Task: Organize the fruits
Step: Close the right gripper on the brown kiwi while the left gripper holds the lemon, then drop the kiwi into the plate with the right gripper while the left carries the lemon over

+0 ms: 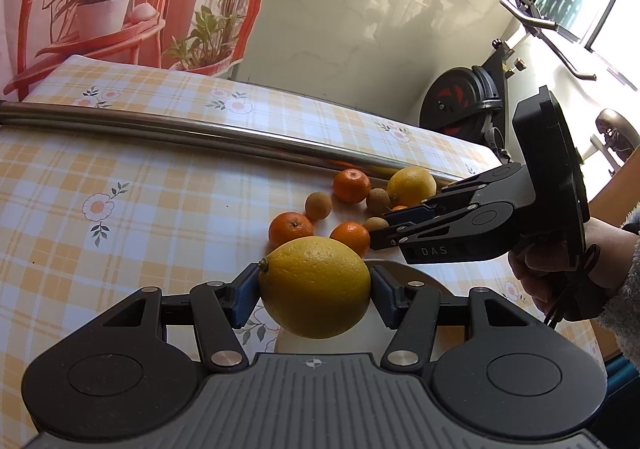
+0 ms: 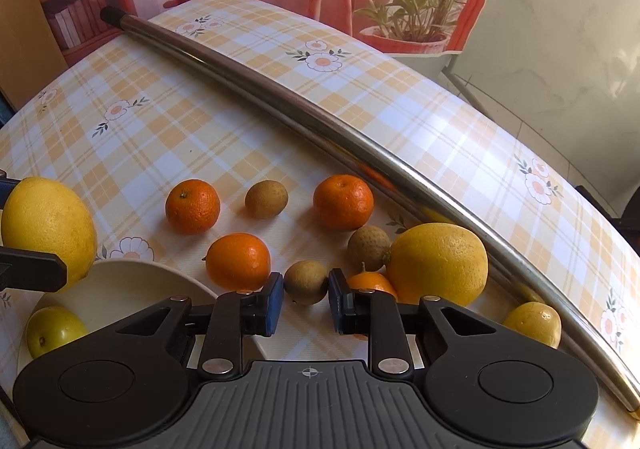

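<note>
Now, L gripper (image 1: pixel 316 291): clamped the lemon (image 1: pixel 315 287); lower gently into plate (image 2: pixel 132 281).
R gripper (image 2: pixel 306 299): fingers spread round a longan (image 2: pixel 306 281); center before squeezing.

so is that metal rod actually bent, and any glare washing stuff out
Left wrist view: the long steel rod bows only slightly; the window at top right is blown out white. Right wrist view: the same rod arcs strongly, as does the checked tablecloth's edge, which suggests fisheye distortion; the fruit stays sharp.

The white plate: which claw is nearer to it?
Left. The left claw holds a lemon just above the white plate; the right claw is beside it, around a small brown fruit.
</note>
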The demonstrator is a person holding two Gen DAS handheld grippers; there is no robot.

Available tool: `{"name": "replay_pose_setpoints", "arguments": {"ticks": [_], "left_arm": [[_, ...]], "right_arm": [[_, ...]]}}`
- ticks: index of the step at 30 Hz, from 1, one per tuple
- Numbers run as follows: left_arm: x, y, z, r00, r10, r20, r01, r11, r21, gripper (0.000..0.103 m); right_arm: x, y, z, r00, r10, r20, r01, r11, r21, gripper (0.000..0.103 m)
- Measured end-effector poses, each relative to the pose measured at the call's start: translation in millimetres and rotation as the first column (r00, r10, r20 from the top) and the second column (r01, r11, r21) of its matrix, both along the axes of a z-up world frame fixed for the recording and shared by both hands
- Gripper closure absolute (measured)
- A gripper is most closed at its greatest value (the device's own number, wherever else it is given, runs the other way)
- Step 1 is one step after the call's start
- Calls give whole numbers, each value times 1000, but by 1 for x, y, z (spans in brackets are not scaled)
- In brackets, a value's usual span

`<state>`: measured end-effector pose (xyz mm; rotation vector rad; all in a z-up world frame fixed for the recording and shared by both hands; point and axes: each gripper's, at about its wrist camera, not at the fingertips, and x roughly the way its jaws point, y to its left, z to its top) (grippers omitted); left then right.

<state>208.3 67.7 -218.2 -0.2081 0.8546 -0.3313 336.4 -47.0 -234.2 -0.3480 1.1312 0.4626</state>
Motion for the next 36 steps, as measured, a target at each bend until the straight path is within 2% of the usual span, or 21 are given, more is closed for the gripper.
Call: {"name": "replay_pose_setpoints", "arguments": {"ticks": [8,18,28,36], "left_arm": [[1,2,-3,1000,1,-6,-1,1000,2,42],[-1,-6,1,999,-37,-2,37,999,21,42],[-2,-24,0,994,-105,11,102,985,139,42],[-10,-42,-5,986,-163,14,155,956,248,42]], "right_arm": [[5,-1,-7,999,-38,-19,38,999,26,80],[-18,-20,14,996,-90,25,86,989,118,80],[-76,-56,38,973,-223,61,203,951,234,80],[-110,-73,37,959,-281,25,263,922,286,80]]}}
